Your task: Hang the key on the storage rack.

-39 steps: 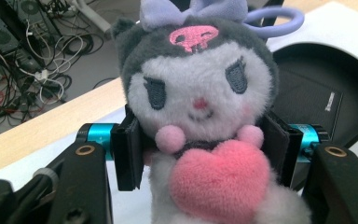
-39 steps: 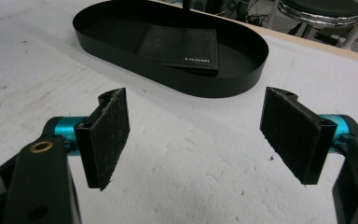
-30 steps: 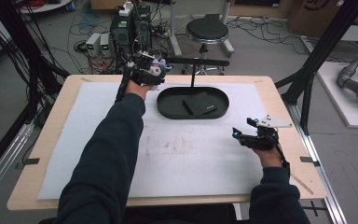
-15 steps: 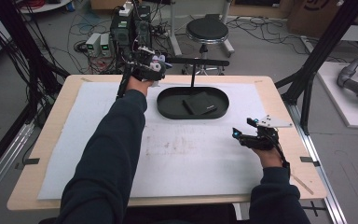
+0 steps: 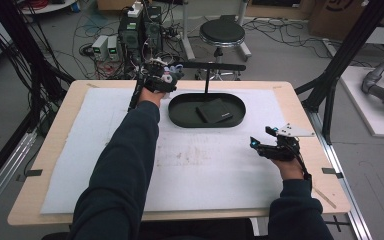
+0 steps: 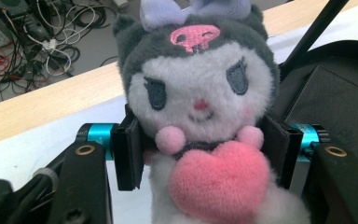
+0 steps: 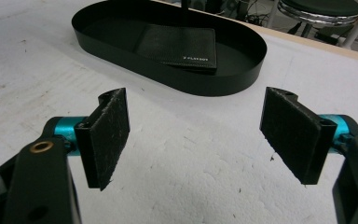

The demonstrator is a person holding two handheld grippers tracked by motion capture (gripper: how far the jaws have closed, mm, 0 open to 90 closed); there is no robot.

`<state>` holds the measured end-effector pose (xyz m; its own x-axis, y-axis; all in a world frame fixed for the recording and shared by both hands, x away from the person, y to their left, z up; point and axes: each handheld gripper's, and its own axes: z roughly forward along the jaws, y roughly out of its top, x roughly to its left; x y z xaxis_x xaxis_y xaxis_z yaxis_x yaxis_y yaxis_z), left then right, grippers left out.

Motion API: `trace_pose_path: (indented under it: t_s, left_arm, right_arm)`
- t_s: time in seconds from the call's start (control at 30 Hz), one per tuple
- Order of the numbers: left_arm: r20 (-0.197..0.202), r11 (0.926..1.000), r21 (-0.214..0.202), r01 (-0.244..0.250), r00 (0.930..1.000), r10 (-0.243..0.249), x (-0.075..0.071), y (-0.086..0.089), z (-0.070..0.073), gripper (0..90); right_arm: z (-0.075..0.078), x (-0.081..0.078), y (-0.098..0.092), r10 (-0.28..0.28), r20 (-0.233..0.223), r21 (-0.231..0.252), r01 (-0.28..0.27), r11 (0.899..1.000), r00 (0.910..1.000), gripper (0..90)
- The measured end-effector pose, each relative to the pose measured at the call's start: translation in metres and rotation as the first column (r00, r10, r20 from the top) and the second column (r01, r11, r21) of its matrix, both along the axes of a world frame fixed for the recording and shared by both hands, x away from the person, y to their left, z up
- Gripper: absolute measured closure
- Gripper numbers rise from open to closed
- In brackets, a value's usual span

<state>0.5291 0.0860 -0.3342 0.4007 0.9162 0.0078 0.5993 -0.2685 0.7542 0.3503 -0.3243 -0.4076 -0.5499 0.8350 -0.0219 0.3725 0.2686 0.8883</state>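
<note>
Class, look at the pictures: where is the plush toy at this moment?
The plush toy sits clamped between the left gripper's jaws, held at the table's far edge, just left of the black oval tray.

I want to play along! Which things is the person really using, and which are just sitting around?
In use:
- plush toy, squeezed in the left hand-held gripper
- black oval tray, probably where it goes
- right hand-held gripper, open and holding nothing

Just sitting around:
- black wallet lying in the tray
- stool and cables on the floor behind the table

Robotics lab, tangled floor cables (image 5: 40,55), power supplies (image 5: 105,47), black frame struts (image 5: 345,55)
</note>
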Motion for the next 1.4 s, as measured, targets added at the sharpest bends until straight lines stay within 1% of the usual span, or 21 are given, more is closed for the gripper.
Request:
trace_pose_path:
  t_s: [0.1, 0.2, 0.33, 0.37, 0.43, 0.53, 0.63, 0.7, 0.73, 0.77, 0.83, 0.9, 0.93, 0.97, 1.03, 1.07, 1.1, 1.2, 1.3, 1.37, 1.4]
  left_arm:
    - [-0.001, 0.9997, 0.025, 0.005, 1.0, -0.005, 0.0, -0.006, -0.005, 40.5]
    - [-0.019, 0.9993, 0.037, 0.007, 0.9998, -0.006, 0.001, -0.009, -0.013, 37.3]
    - [-0.032, 0.9994, 0.033, 0.004, 0.9995, -0.003, 0.0, -0.006, -0.026, 35.6]
    - [-0.037, 0.9992, 0.041, 0.003, 0.9993, -0.001, -0.001, -0.005, -0.029, 35.6]
    - [-0.036, 0.999, 0.044, -0.009, 0.9993, 0.011, -0.003, -0.001, -0.032, 31.9]
    - [-0.034, 0.9997, 0.022, -0.012, 0.9993, 0.013, -0.007, 0.008, -0.036, 28.7]
    - [-0.02, 1.0, 0.005, -0.008, 0.9998, 0.008, -0.015, 0.017, -0.037, 27.7]
    - [0.005, 0.9999, -0.011, -0.01, 0.9999, 0.01, -0.024, 0.024, -0.037, 27.3]
    - [0.021, 0.9995, -0.032, -0.005, 0.9998, 0.006, -0.029, 0.027, -0.036, 26.6]
    - [0.036, 0.9983, -0.058, 0.007, 0.9993, -0.005, -0.035, 0.031, -0.036, 26.0]
    - [0.071, 0.9957, -0.087, 0.033, 0.9971, -0.026, -0.047, 0.037, -0.034, 26.0]
    - [0.123, 0.9905, -0.124, 0.06, 0.9914, -0.045, -0.061, 0.044, -0.031, 25.3]
    - [0.15, 0.9884, -0.133, 0.074, 0.9872, -0.054, -0.068, 0.047, -0.03, 25.3]
    - [0.179, 0.9866, -0.132, 0.096, 0.9814, -0.071, -0.075, 0.052, -0.029, 25.3]
    - [0.219, 0.9848, -0.13, 0.116, 0.972, -0.085, -0.09, 0.061, -0.028, 25.0]
    - [0.246, 0.983, -0.133, 0.127, 0.9649, -0.091, -0.097, 0.066, -0.028, 25.0]
    - [0.264, 0.9803, -0.144, 0.135, 0.96, -0.094, -0.104, 0.072, -0.029, 25.0]
    - [0.307, 0.9691, -0.184, 0.164, 0.9463, -0.102, -0.124, 0.086, -0.033, 25.0]
    - [0.342, 0.9594, -0.207, 0.192, 0.933, -0.113, -0.139, 0.098, -0.035, 25.0]
    - [0.362, 0.9552, -0.218, 0.2, 0.9256, -0.111, -0.147, 0.104, -0.038, 25.1]
    - [0.367, 0.955, -0.219, 0.2, 0.9236, -0.109, -0.151, 0.107, -0.039, 25.0]
  right_arm:
    - [0.0, 0.0, 0.0, -0.001, -0.007, 0.0, 0.001, 1.0, 1.0, 24.5]
    - [0.0, 0.0, -0.001, -0.001, 0.001, -0.004, 0.001, 1.0, 1.0, 24.5]
    - [0.0, -0.001, -0.002, -0.001, 0.0, -0.001, 0.001, 1.0, 1.0, 24.5]
    - [0.0, -0.001, -0.002, -0.001, 0.0, -0.001, 0.001, 1.0, 1.0, 24.5]
    - [0.0, -0.001, -0.002, -0.003, 0.002, -0.002, 0.003, 1.0, 1.0, 24.5]
    - [0.0, -0.001, -0.002, -0.001, -0.001, -0.006, 0.001, 1.0, 1.0, 24.7]
    - [-0.001, -0.002, 0.0, 0.004, -0.001, -0.011, -0.004, 1.0, 1.0, 24.7]
    - [-0.001, -0.001, 0.0, 0.005, 0.002, -0.014, -0.005, 1.0, 1.0, 24.7]
    - [-0.001, -0.001, 0.0, 0.007, 0.001, -0.015, -0.007, 1.0, 1.0, 24.7]
    - [-0.001, -0.001, 0.0, 0.008, 0.001, -0.015, -0.008, 1.0, 1.0, 24.7]
    - [-0.001, -0.001, 0.0, 0.011, 0.001, -0.016, -0.011, 1.0, 0.9999, 24.6]
    - [-0.001, -0.002, 0.001, 0.015, 0.001, -0.02, -0.015, 1.0, 0.9999, 24.6]
    - [-0.001, -0.002, 0.002, 0.017, 0.003, -0.02, -0.017, 1.0, 0.9998, 24.6]
    - [-0.001, -0.002, 0.002, 0.019, 0.006, -0.023, -0.019, 1.0, 0.9998, 24.6]
    - [-0.001, -0.002, 0.003, 0.024, 0.011, -0.03, -0.024, 0.999, 0.9996, 24.6]
    - [-0.001, -0.002, 0.003, 0.026, 0.012, -0.034, -0.026, 0.999, 0.9996, 24.6]
    - [-0.001, -0.003, 0.004, 0.028, 0.009, -0.034, -0.027, 0.999, 0.9996, 24.6]
    - [-0.001, -0.003, 0.004, 0.029, 0.011, -0.039, -0.029, 0.999, 0.9995, 24.6]
    - [-0.002, -0.003, 0.004, 0.029, 0.008, -0.046, -0.029, 0.999, 0.9995, 24.5]
    - [-0.001, -0.005, 0.005, 0.028, 0.008, -0.045, -0.028, 0.999, 0.9996, 24.6]
    - [-0.001, -0.005, 0.005, 0.032, 0.015, -0.05, -0.031, 0.998, 0.9994, 24.5]
